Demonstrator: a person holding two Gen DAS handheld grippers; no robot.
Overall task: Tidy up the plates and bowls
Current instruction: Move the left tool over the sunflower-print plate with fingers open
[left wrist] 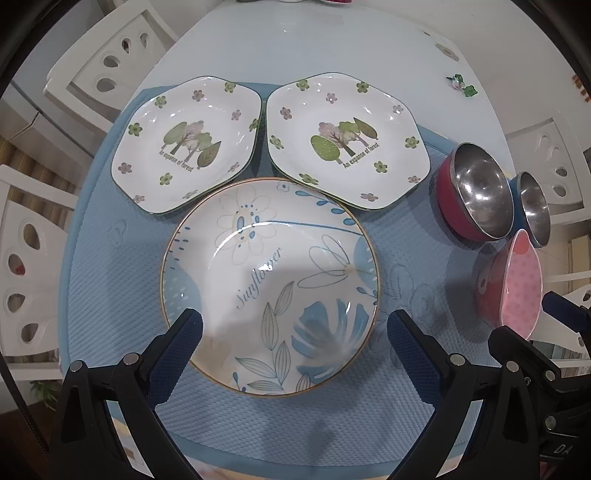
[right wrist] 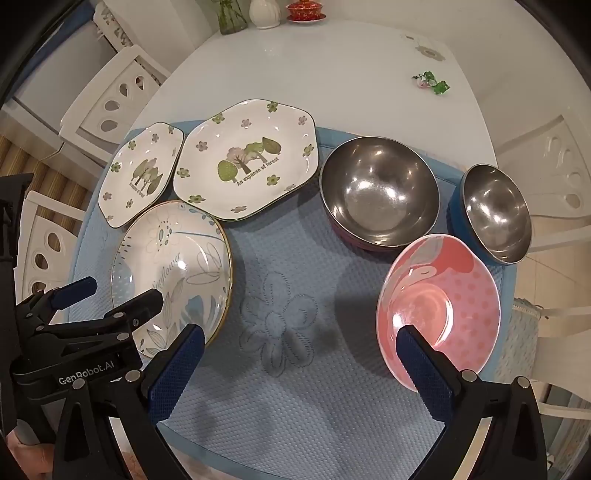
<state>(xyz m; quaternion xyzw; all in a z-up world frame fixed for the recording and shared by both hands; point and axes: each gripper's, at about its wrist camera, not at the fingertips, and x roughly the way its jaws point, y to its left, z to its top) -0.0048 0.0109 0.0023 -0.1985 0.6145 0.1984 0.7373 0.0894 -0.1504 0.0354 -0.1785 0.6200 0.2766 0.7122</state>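
Observation:
On a blue mat (left wrist: 110,280) lie two hexagonal forest plates, left (left wrist: 186,146) and right (left wrist: 345,142), and a round Sunflower plate (left wrist: 271,284) in front of them. At right stand a red steel bowl (left wrist: 476,192), a blue steel bowl (left wrist: 533,208) and a pink dotted bowl (left wrist: 517,284). My left gripper (left wrist: 295,336) is open, hovering over the Sunflower plate's near edge. My right gripper (right wrist: 299,354) is open above the mat (right wrist: 280,295), its right finger over the pink bowl (right wrist: 439,302). The Sunflower plate (right wrist: 173,269), forest plates (right wrist: 144,173) (right wrist: 247,158) and steel bowls (right wrist: 380,195) (right wrist: 495,214) lie beyond.
The white table (right wrist: 314,66) extends beyond the mat, with a small green and pink trinket (right wrist: 430,82) on it. A glass vase (right wrist: 231,16), a white vase and a red lidded cup (right wrist: 306,10) stand at the far end. White chairs (left wrist: 107,66) surround the table.

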